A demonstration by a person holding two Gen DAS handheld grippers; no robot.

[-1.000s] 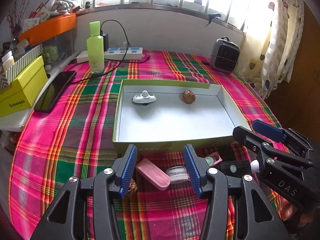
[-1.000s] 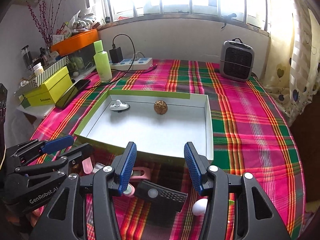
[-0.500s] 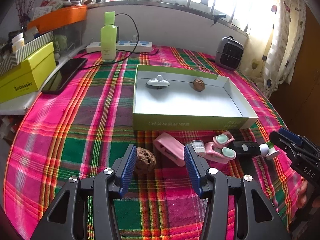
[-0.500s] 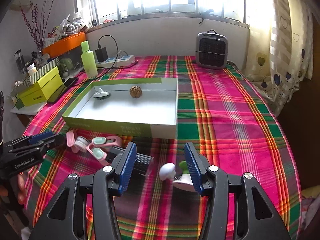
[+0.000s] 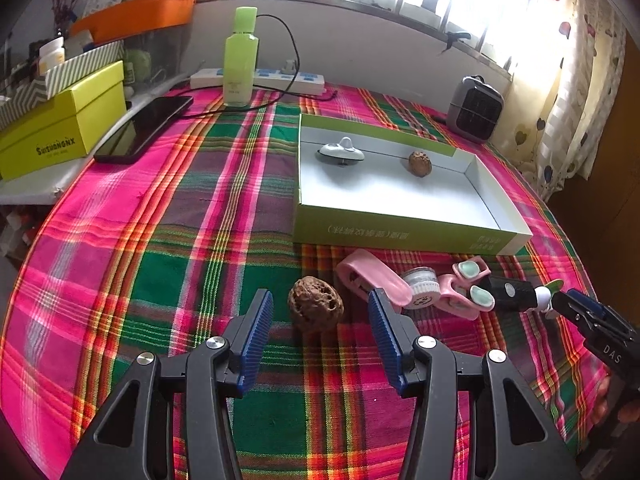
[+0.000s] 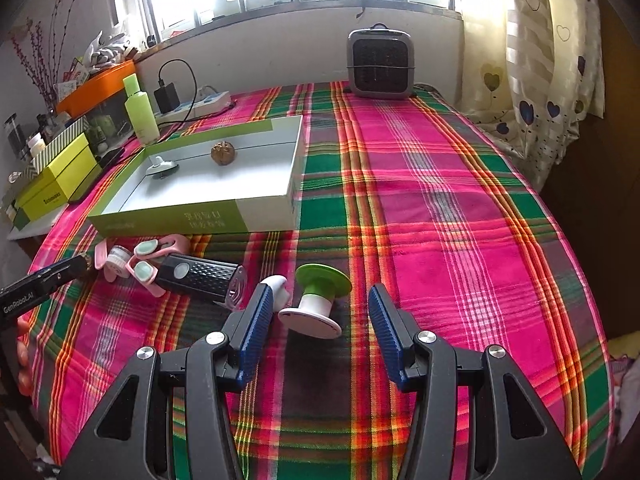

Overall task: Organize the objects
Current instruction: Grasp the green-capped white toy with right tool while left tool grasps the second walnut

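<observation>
A shallow green-and-white box [image 5: 404, 236] [image 6: 180, 220] lies on the plaid tablecloth and holds a grey spinning top [image 5: 341, 153] and a walnut [image 5: 419, 163]. In front of the box lie a second walnut [image 5: 316, 310], a pink case [image 5: 372, 280], a small round jar [image 5: 420, 285], a pink two-pad piece [image 5: 464, 292], a black ribbed device [image 6: 200, 278] and a green-and-white spool [image 6: 318, 300]. My left gripper [image 5: 320, 340] is open, with the loose walnut between its fingers. My right gripper [image 6: 320, 330] is open around the spool.
A green bottle [image 5: 239, 60], power strip [image 5: 256, 80], dark phone [image 5: 144, 130] and yellow box [image 5: 60, 128] stand at the far left. A small grey heater [image 6: 378, 64] stands at the back. The table edge drops off at the right by the curtain [image 6: 552, 80].
Both grippers pulled back from the box and moved apart: the left shifted left until the walnut lay between its fingers, the right shifted right until the spool lay between its own.
</observation>
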